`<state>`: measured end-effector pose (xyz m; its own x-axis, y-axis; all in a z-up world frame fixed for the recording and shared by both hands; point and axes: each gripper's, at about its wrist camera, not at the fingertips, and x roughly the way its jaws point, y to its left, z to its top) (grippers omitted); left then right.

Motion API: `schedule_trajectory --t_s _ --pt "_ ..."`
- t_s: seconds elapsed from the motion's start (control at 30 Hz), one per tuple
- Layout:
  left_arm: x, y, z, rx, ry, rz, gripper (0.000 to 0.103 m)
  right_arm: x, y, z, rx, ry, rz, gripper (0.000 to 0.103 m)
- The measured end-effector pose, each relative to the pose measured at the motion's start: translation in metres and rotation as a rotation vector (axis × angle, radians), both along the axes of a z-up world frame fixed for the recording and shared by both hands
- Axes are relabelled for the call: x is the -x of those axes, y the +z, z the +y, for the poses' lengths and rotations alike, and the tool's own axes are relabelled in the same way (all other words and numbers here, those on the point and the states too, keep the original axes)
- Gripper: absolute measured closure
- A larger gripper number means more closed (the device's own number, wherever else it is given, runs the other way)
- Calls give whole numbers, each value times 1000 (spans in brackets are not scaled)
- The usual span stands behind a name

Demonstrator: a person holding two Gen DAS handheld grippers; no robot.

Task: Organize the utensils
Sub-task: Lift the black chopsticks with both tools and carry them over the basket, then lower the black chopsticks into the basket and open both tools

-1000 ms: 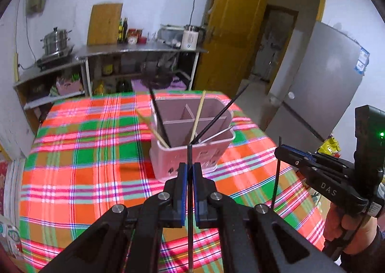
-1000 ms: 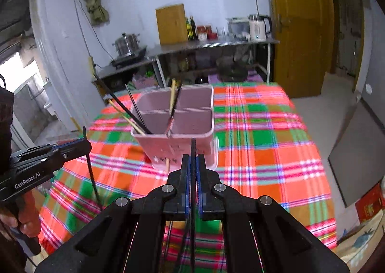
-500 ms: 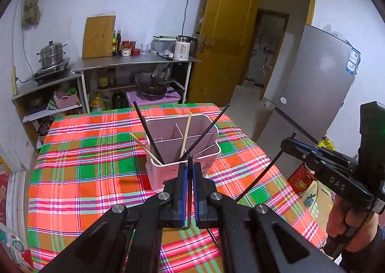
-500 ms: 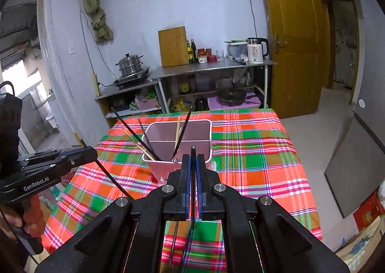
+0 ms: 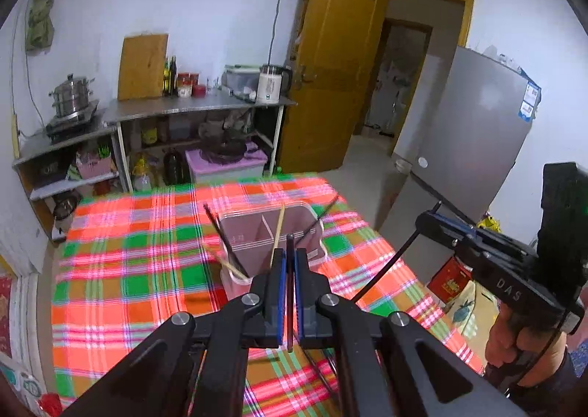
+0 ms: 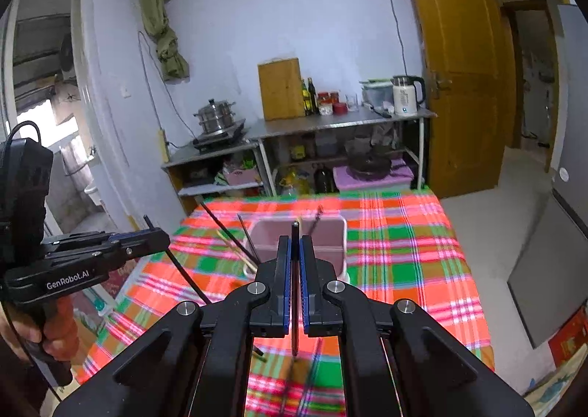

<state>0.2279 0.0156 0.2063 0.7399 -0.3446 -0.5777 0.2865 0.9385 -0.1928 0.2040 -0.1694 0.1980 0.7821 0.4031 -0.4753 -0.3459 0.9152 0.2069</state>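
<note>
Plaid tabletop [image 5: 121, 270] carries a pink holder [image 5: 272, 233], several chopsticks already leaning in it. Nearer than the holder, the left tool [image 5: 289, 270] is clenched on one black chopstick [image 5: 290, 292], the right tool [image 6: 294, 262] on another [image 6: 294, 306]. Best to tip each stick upright over an open compartment of the holder before letting go

**Open cloth all round, sticks fanning over the holder**

The pink utensil holder [image 5: 272, 251] stands mid-table [image 5: 121, 270]; plaid cloth around it lies bare. Leaning chopsticks [image 5: 220, 233] splay past its rim toward both sides, crowding the mouth. Beyond the table's far edge stands a steel shelf unit [image 6: 330, 145]
</note>
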Motion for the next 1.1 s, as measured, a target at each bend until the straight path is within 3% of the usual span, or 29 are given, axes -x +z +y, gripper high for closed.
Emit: schedule_trajectory --t_s 0.3,0.5,0.8,1.1 --pt "-27 51 4 -14 17 -76 99 -18 35 11 -55 5 -74 99" --pt "-55 62 4 -25 27 -106 99 -37 44 13 -97 -15 -100 99" --pt "-100 45 11 -13 45 -95 99 -69 29 20 -109 -37 -102 99" --pt "-130 -8 19 18 44 -41 99 -89 -7 35 -85 -34 -78 99"
